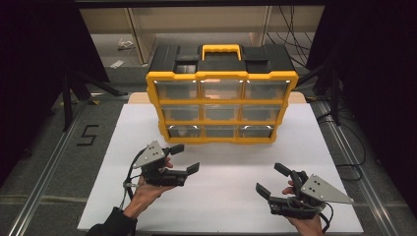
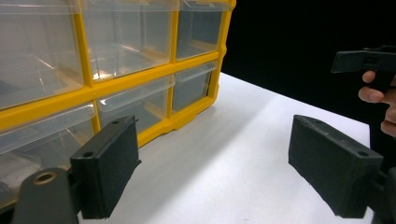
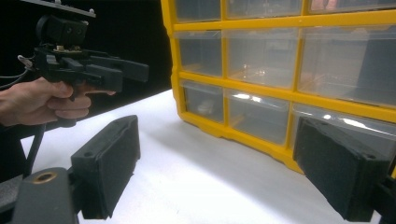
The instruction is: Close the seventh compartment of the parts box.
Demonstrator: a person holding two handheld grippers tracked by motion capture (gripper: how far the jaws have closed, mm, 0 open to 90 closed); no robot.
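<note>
- A yellow-and-black drawer organizer (image 1: 221,96) stands upright at the far middle of the white table (image 1: 216,196), its nine clear drawers in three rows facing the person, well apart from both grippers.
- The left gripper (image 1: 186,158) is held just above the table, in front of the cabinet's lower left corner. Its jaws are spread wide and hold nothing. From the left gripper view the bottom drawers lie ahead between the pads.
- The right gripper (image 1: 272,180) hangs nearer the table's front right, farther from the cabinet. Its jaws are also wide apart and empty.
- I'd judge the case a stiff, hard plastic shell, bulky rather than heavy. Most drawers look empty, though a small pale item seems to sit in the bottom-left drawer (image 3: 204,100); what it is I cannot tell.
- The clear drawer fronts look smooth and glossy, so flat pads could slip on them. Each front has a lip along its top edge, and that looks like the place to pinch or hook for pulling a drawer.
- Thin clear plastic can crack or flex under a hard squeeze, so a light grip on the lip seems wise.
- The cabinet is light enough that it may slide or tip toward the person when a drawer is tugged. Bracing the yellow frame with the other gripper would steady it.
- To move the whole unit, the yellow carry handle (image 1: 222,50) on top is the natural hold.
</note>
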